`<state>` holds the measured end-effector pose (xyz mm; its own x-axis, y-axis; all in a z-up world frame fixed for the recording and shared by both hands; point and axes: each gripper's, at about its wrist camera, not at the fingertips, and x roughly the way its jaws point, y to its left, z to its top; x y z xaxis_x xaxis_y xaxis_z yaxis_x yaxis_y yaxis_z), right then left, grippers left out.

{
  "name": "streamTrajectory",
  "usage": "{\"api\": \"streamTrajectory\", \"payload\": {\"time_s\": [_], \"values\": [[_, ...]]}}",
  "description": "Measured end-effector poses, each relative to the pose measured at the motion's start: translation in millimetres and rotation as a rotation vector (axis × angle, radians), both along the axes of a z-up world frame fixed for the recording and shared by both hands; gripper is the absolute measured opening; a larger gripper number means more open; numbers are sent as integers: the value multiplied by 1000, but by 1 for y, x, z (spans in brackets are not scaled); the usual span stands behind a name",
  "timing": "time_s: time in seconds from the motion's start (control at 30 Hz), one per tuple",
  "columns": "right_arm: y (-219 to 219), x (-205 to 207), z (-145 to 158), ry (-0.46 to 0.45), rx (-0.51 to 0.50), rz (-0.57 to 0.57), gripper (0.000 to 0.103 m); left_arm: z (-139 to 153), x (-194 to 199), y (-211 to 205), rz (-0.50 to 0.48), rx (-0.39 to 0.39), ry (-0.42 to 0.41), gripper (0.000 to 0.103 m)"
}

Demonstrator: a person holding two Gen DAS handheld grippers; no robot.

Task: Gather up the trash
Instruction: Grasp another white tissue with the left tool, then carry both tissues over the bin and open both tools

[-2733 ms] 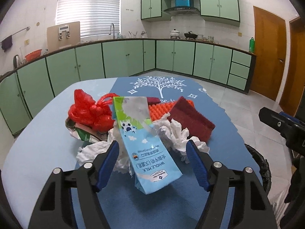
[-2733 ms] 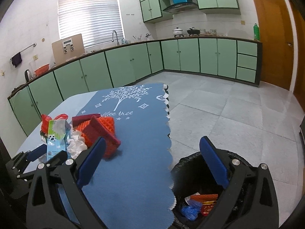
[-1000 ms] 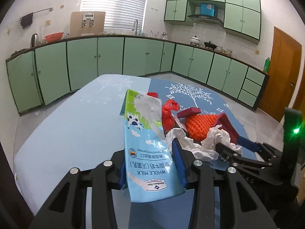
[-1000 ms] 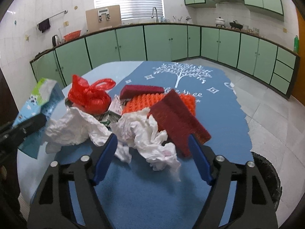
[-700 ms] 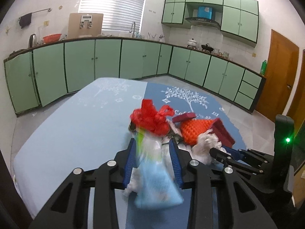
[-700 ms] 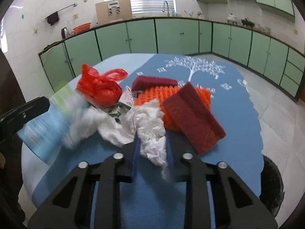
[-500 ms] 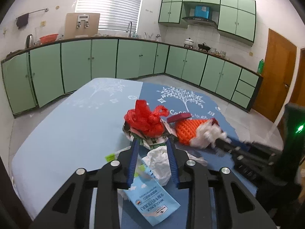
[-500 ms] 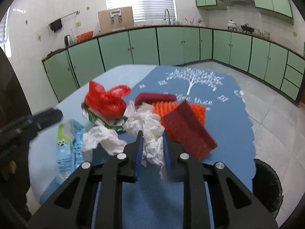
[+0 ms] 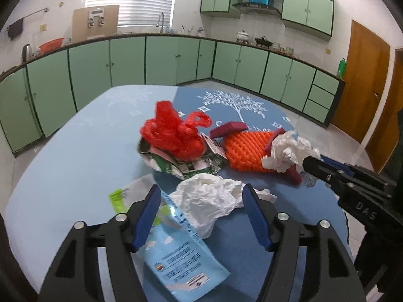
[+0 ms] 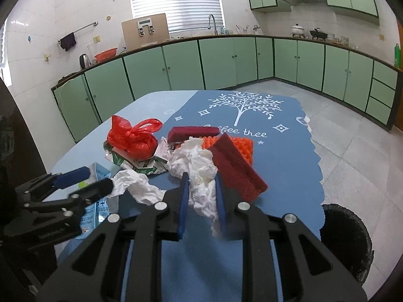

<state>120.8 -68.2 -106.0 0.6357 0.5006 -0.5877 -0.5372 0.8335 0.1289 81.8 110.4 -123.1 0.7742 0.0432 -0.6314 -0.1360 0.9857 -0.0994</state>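
Observation:
My right gripper (image 10: 200, 179) is shut on a crumpled white tissue (image 10: 194, 158), which it holds lifted a little off the blue tablecloth (image 10: 277, 166); the same tissue (image 9: 287, 149) and gripper (image 9: 312, 162) show at the right of the left wrist view. My left gripper (image 9: 201, 202) has its jaws opening over a second white tissue (image 9: 206, 197). The pads touch nothing. A blue milk carton (image 9: 181, 254) lies flat on the table under that gripper. In the right wrist view the left gripper (image 10: 90, 180) sits at the left.
A red plastic bag (image 9: 171, 133) rests on a crushed green carton (image 9: 186, 167). Beside them are orange foam netting (image 9: 244, 148) and maroon scouring pads (image 10: 236, 166). A black-lined bin (image 10: 345, 231) stands on the floor by the table's right edge.
The milk carton dropped from my left gripper onto the table and those jaws opened wider. My right gripper shut on the white tissue and lifted it slightly.

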Motion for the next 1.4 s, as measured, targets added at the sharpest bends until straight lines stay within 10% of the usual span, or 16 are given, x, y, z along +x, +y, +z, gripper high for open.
{"api": "streamTrajectory", "payload": {"time_s": [0.2, 0.8, 1.4], "values": [[-4, 2, 2, -5, 4, -12, 19, -9, 10, 0, -19, -33, 38, 7], [-49, -8, 60, -118, 84, -75, 19, 68, -2, -17, -90, -75, -185, 4], [-168, -16, 67, -144, 59, -323, 19, 81, 35, -128, -360, -115, -204, 4]]}}
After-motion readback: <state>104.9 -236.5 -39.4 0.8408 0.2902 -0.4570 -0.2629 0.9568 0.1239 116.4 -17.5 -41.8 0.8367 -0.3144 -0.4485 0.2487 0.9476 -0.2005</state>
